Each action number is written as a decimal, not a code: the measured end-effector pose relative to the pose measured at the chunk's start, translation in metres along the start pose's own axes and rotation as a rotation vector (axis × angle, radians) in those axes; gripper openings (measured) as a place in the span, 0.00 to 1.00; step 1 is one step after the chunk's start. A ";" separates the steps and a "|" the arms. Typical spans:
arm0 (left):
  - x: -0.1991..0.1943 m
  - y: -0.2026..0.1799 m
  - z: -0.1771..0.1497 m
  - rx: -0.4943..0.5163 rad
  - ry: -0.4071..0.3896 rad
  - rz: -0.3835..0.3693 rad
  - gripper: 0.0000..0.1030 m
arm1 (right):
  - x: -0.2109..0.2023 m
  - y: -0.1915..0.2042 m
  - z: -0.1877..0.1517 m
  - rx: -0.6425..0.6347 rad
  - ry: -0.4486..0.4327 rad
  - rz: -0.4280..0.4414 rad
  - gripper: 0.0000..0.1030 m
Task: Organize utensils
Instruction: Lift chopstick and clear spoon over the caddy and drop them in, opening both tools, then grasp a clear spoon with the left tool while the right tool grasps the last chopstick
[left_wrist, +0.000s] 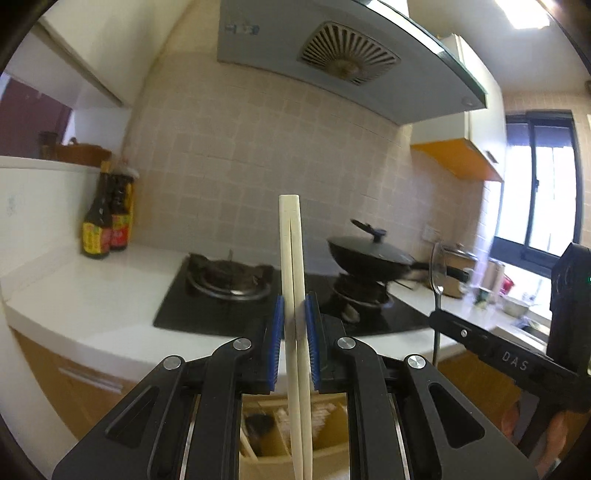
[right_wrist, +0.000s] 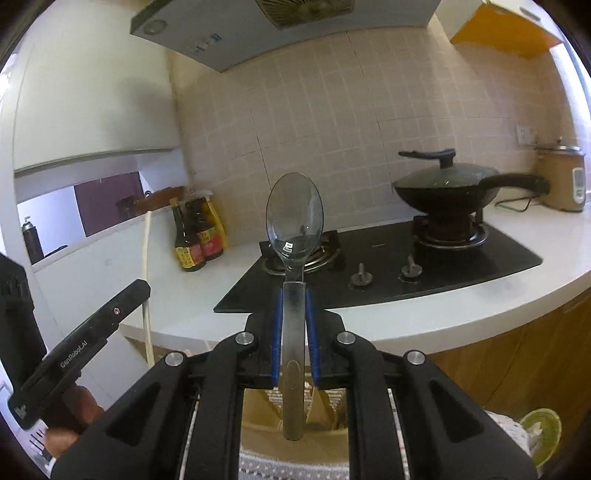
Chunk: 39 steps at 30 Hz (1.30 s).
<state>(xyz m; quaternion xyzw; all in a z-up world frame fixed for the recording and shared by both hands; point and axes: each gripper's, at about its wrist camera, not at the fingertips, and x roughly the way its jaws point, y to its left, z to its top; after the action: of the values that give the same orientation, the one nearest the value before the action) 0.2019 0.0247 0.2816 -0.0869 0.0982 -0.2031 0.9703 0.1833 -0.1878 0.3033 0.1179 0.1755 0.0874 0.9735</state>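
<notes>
1. Your left gripper (left_wrist: 295, 332) is clamped on a pair of pale chopsticks (left_wrist: 290, 251), the blue pads narrow against their sides. You hold them near mid-length, so the thick ends stand upright above the jaws, in front of the stove (left_wrist: 288, 295).
2. Your right gripper (right_wrist: 295, 332) is closed on the handle of a metal spoon (right_wrist: 294, 221). Its bowl stands up in line with the stove's left burner (right_wrist: 314, 254), and the handle end hangs free below the pads.
3. Gripping each piece along its shaft probably keeps it from swinging, and holding them upright would let you lower them end-first.
4. Below both grippers, on the near side of the stove and under the counter edge, sits a wooden organizer (left_wrist: 328, 432) with dividers. That looks like the place these utensils belong; which compartment suits which, I cannot tell.
5. The lidded wok (right_wrist: 443, 184) on the stove's right burner is well apart from both utensils.
</notes>
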 end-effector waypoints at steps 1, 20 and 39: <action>0.004 0.002 -0.002 -0.006 -0.007 0.002 0.10 | 0.008 -0.002 0.000 0.000 0.003 -0.005 0.10; 0.057 0.032 -0.053 -0.039 -0.048 0.122 0.11 | 0.069 -0.021 -0.037 -0.049 -0.008 -0.099 0.10; -0.018 0.021 -0.058 0.006 -0.020 0.088 0.37 | -0.026 -0.032 -0.050 0.060 0.027 -0.070 0.24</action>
<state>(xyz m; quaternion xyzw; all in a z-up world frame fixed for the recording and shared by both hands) 0.1808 0.0434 0.2244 -0.0816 0.0918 -0.1596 0.9795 0.1450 -0.2141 0.2577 0.1397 0.1953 0.0496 0.9695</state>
